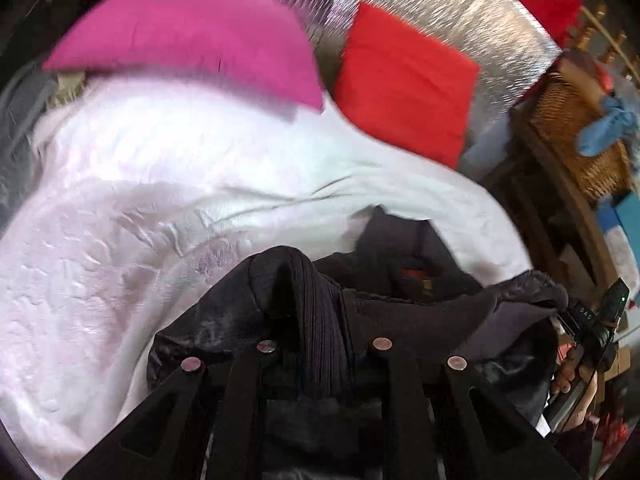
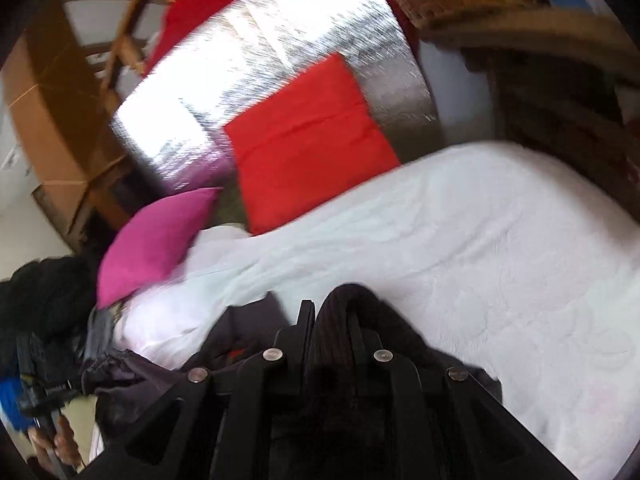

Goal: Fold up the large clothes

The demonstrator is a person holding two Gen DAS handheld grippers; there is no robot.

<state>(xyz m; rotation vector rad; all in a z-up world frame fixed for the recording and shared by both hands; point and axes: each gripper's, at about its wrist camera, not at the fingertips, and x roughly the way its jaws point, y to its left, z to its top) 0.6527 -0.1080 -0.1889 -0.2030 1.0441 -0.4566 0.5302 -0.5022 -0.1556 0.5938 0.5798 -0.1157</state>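
dark garment [image 1: 304, 304] hangs between my two grippers over the white bedspread [image 1: 140, 208]. left gripper [image 1: 320, 312] pinches a ribbed edge, right gripper [image 2: 332, 320] is clamped tight on another. i judge i'm carrying it out; next, spread it flat on the bed.

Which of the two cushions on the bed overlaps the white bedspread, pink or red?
The pink cushion: its lower corner lies over the white quilted bedspread. The flat red square cushion leans against the shiny silver panel, only its bottom edge meeting the spread.
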